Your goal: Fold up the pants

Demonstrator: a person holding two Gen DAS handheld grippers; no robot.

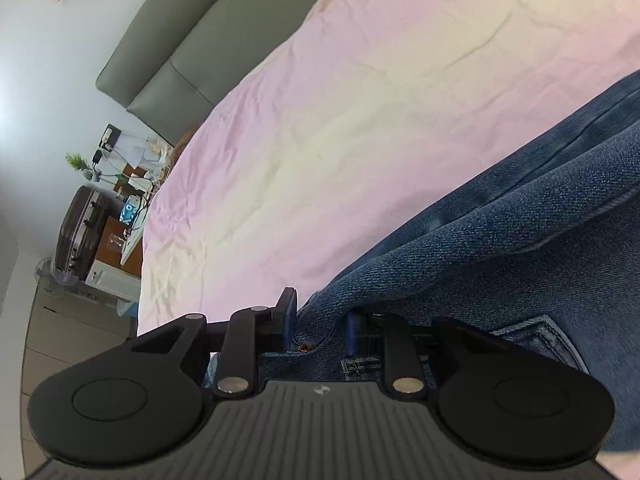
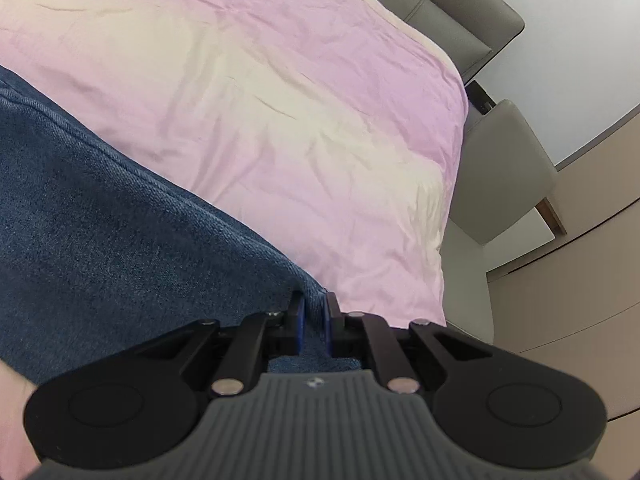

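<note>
The left tongs [image 1: 320, 320] are biting the blue jeans [image 1: 500, 248] at the top part, near a little copper button and a pocket seam. The two blue pads are sitting a bit apart with thick cloth squeezed between them, so they are clamped on the jeans. The right tongs [image 2: 314, 316] are pinching a thinner edge of the same jeans [image 2: 100, 240]. Those pads are almost together with only a bit of denim between them.

The jeans are lying at the near side of the bed, on the pink and cream bed sheet [image 1: 320, 120]. In the left view they are filling the right and near part of the picture. In the right view they are filling the left and near part. So the jeans are stretching between the two tongs, close to the person.

Most of the sheet, out toward the grey headboard [image 1: 180, 40] at the far end, is bare and a little wrinkly. At the far left, beside the bed, a dark suitcase [image 1: 78, 232] is standing.

How far along is the folding? I cannot tell for sure, because only a small part of the jeans is showing. Some layers are showing on top of each other near the left tongs, so one fold might be done. I think both tongs are getting ready to lift or carry an edge over. Laying it down flat and smoothing it is probably still left.
</note>
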